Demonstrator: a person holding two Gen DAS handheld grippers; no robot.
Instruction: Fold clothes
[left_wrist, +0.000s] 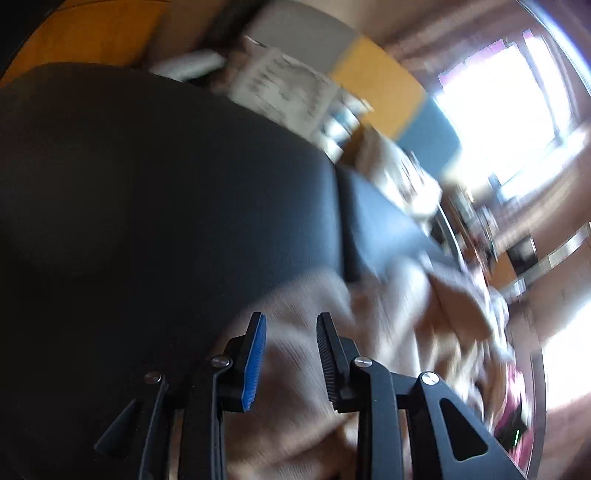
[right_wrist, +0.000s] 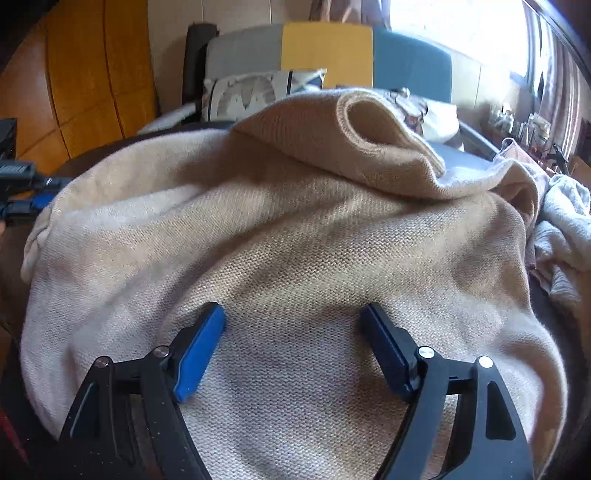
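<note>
Sweater (right_wrist: 280, 236): beige knit, spread over dark surface (left_wrist: 147, 184). Right gripper (right_wrist: 291, 350) released above it, jaws wide. Left gripper (left_wrist: 290, 358) released, nothing pinched.

A: What stands at the back?
B: A sofa back (right_wrist: 328, 48) in grey, yellow and blue panels, with a patterned cushion (right_wrist: 255, 90) leaning against it.
A: And to the sides?
B: Orange-brown wooden panelling (right_wrist: 92, 74) on the left, a bright window (right_wrist: 461, 33) on the right; small blurred clutter sits below it.
</note>
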